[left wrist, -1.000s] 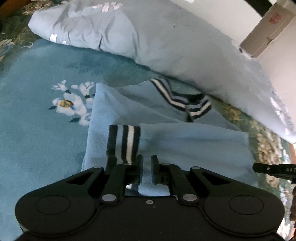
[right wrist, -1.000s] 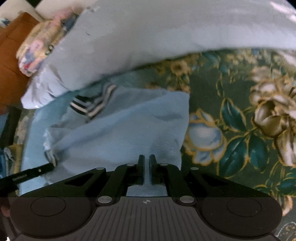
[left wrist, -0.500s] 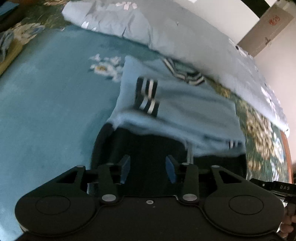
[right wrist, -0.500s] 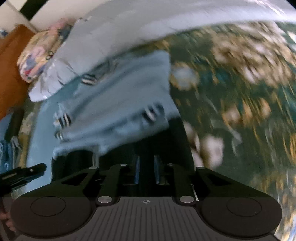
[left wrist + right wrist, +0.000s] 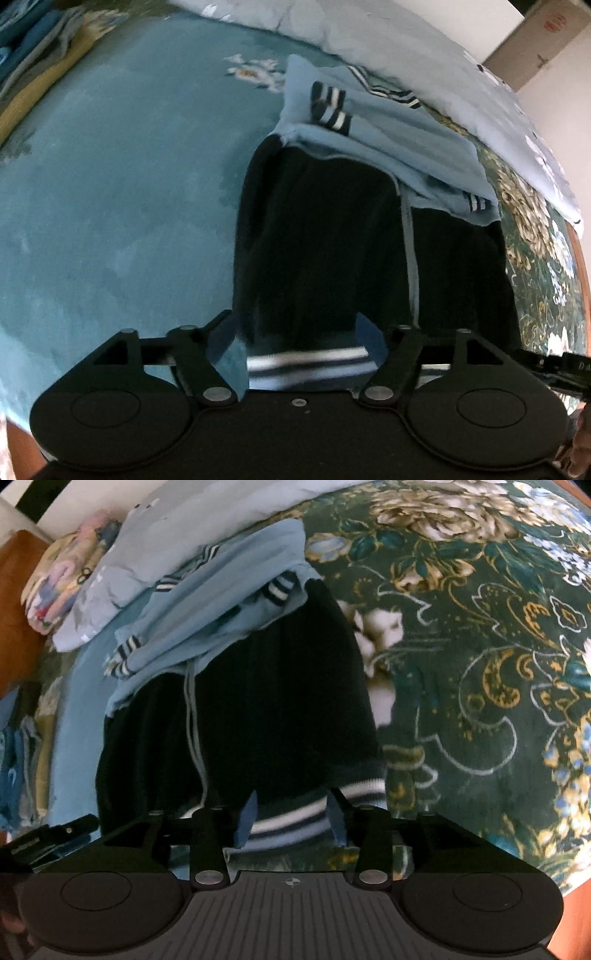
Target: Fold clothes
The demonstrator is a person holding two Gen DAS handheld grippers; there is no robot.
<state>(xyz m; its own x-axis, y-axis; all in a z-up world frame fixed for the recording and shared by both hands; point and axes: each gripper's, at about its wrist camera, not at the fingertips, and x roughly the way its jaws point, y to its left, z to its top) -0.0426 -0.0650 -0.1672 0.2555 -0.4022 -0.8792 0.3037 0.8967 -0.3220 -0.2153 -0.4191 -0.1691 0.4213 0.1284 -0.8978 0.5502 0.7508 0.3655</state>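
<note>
Both grippers (image 5: 295, 339) (image 5: 291, 816) backed off jacket (image 5: 321, 236) (jaws just opening)

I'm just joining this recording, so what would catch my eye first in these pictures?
A two-tone garment lies mid-bed: its black lower half spreads toward the camera, its light blue top folded behind. Its striped hem sits at the open right gripper; a green floral bedspread fills the right.

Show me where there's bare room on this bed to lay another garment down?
The teal blanket left of the jacket lies bare. So does the floral bedspread on its right. Crowded: the quilt beyond, folded clothes far left.
</note>
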